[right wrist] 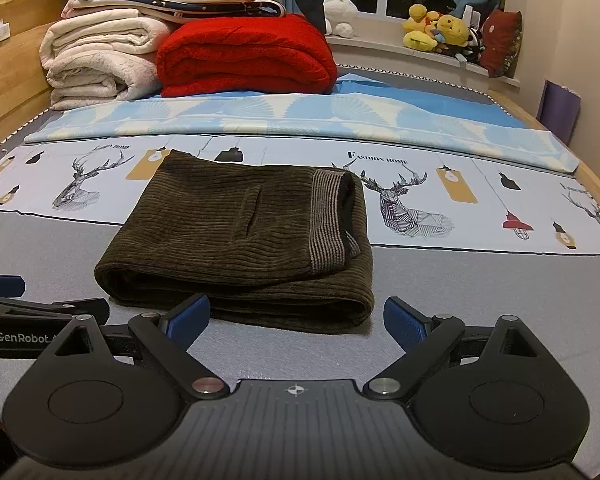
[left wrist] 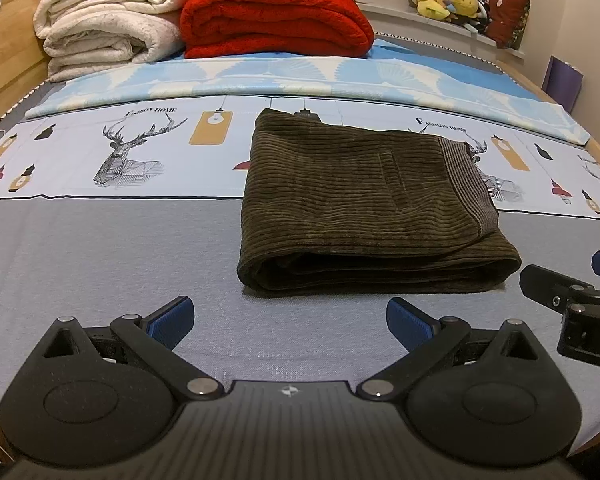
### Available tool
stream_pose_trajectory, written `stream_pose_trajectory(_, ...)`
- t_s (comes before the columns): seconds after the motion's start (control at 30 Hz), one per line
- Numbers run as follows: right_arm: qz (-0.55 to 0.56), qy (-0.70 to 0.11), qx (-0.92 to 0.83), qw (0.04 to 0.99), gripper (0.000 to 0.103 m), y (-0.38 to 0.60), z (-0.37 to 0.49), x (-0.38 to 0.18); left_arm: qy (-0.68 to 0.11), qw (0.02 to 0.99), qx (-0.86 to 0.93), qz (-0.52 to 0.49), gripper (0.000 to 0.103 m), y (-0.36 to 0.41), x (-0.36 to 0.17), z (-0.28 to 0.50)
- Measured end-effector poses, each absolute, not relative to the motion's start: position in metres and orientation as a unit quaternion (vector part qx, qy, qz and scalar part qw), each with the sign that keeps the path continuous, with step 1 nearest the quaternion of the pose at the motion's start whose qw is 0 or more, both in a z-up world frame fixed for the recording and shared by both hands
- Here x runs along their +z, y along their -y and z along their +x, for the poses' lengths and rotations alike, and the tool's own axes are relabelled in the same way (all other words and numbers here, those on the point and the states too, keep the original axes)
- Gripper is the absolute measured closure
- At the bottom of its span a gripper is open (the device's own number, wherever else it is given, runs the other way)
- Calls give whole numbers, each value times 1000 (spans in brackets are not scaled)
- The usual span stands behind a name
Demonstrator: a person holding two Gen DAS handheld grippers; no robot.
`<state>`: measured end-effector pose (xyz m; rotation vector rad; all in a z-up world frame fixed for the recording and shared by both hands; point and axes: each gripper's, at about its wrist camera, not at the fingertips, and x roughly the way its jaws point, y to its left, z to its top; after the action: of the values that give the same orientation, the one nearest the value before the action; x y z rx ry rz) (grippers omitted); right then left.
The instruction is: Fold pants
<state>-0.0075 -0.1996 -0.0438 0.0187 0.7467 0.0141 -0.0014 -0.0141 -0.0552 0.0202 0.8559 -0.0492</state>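
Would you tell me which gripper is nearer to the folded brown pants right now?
Right. The right gripper is open just in front of the pants' near folded edge, with one blue finger overlapping it in view. The left gripper is open too, set back with bare grey bedcover between.

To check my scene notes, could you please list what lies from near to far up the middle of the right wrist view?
Right gripper → pants → deer-print sheet → blue quilt → red blanket.
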Motion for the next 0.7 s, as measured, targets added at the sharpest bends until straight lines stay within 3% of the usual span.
stream_pose_trajectory(0.7, 13, -360, 13, 933, 9, 204, -9, -40, -415, 909, -30, 9, 1, 17, -57, 0)
